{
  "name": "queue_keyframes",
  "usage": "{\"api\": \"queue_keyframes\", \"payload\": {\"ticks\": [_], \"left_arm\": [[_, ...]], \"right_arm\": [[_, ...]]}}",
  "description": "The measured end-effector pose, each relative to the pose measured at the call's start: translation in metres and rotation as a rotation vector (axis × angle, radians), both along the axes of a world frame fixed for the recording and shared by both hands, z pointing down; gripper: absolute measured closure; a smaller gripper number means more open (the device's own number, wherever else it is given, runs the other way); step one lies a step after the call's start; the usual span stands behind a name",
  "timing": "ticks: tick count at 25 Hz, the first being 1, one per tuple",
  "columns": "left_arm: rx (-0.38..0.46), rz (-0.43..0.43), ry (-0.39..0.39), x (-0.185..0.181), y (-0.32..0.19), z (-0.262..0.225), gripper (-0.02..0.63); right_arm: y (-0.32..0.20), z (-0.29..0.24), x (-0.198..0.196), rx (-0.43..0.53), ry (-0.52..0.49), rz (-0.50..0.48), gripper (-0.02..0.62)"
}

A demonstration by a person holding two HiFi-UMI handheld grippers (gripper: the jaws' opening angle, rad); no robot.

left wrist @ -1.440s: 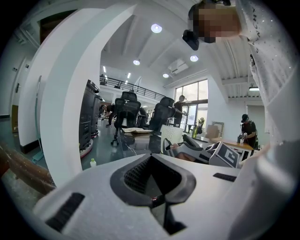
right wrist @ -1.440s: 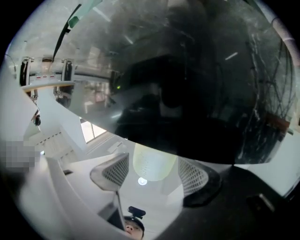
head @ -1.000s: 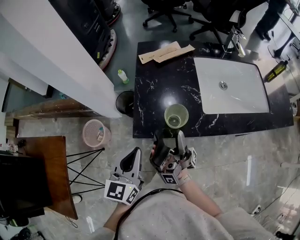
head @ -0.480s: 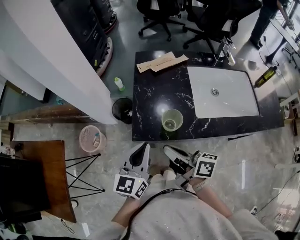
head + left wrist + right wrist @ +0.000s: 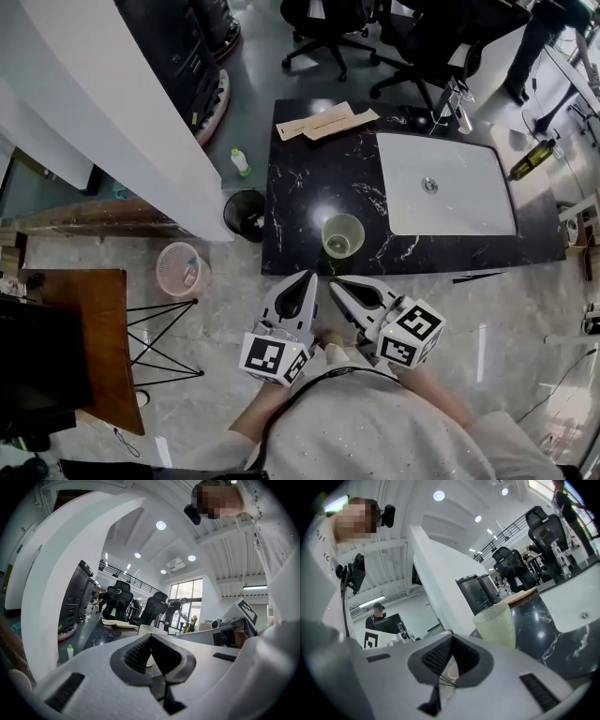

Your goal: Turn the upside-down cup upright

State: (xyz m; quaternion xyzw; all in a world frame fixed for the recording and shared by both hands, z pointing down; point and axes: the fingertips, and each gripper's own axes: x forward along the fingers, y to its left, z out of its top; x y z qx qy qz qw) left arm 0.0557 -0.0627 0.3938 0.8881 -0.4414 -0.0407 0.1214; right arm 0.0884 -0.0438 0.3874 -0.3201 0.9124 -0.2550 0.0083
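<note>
A pale green, see-through cup (image 5: 343, 234) stands mouth up near the front edge of the black marble counter (image 5: 300, 187). Both grippers hang in front of the counter, close to the person's body and clear of the cup. My left gripper (image 5: 305, 278) is shut and empty, pointing at the counter edge. Beside it, my right gripper (image 5: 336, 284) is also shut with nothing held, its marker cube out to the right. In the right gripper view the textured cup (image 5: 497, 625) rises just beyond the closed right gripper (image 5: 451, 639). The left gripper (image 5: 150, 637) shows closed in its own view too.
A white sink (image 5: 445, 183) fills the counter's right half, with brown paper sheets (image 5: 328, 120) at the back. On the floor to the left are a black bin (image 5: 244, 214), a pink basket (image 5: 182, 270) and a small bottle (image 5: 241, 161). Office chairs (image 5: 328, 28) stand behind.
My right gripper let its open jaws close, rolled over and drew back from the cup toward the body. The left gripper moved up beside it. The cup stayed upright.
</note>
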Motion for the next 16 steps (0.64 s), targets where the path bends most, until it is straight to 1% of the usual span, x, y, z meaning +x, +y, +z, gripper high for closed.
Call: {"api": "queue_keyframes", "payload": {"ticks": [3,9,16], "left_arm": [[0.0,-0.008,-0.003,-0.002,-0.001,0.002,0.6],[0.0,-0.031,-0.02,-0.008,-0.003,0.0,0.6],[0.014,-0.029,-0.034,-0.005,-0.005,-0.007,0.6]], "right_arm": [[0.001,-0.002,-0.003,0.031,0.016,-0.019,0.591],[0.002,-0.01,-0.005,0.074,0.016,-0.055,0.591],[0.005,-0.018,-0.01,0.097,0.005,-0.107,0.591]]}}
